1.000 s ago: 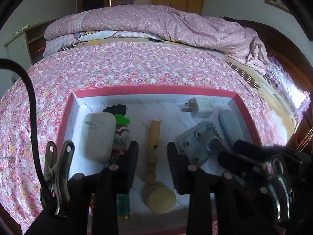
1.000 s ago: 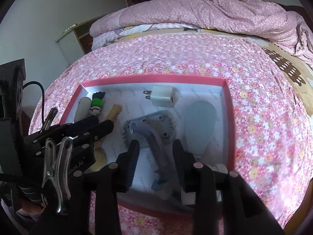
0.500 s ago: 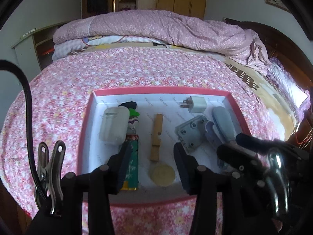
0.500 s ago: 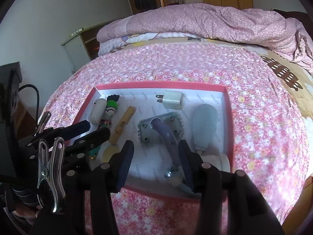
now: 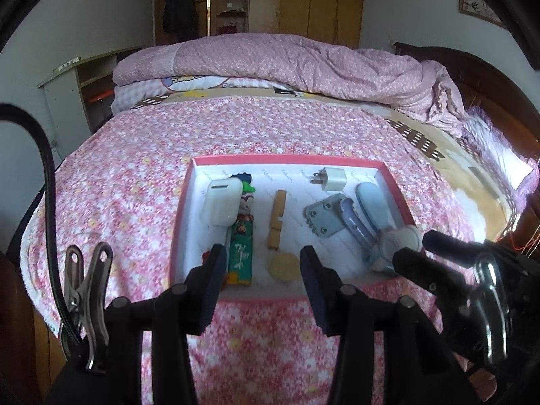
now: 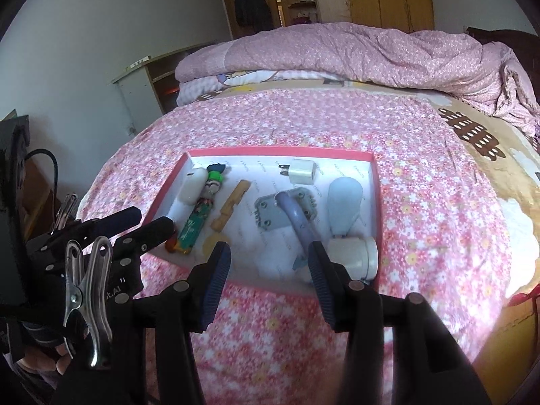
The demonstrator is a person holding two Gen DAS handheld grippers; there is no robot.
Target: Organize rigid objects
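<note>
Both grippers, left gripper (image 5: 260, 263) and right gripper (image 6: 270, 260), have backed away from the red tray (image 5: 287, 160), jaws apart and empty; its objects now lie sorted.

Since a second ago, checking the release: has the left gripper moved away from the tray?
Yes. The left gripper has backed off toward the pink tray's near edge; the tray looks smaller now.

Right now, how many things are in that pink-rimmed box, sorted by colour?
White: 3, rounded plastic case, plug charger cube, round-headed piece.
Wooden tan: 2, notched stick, disc.
Grey-blue: 3, screw plate, curved handle, oval pad.
Multicoloured: 1, doll figure.
Total: 9.
</note>
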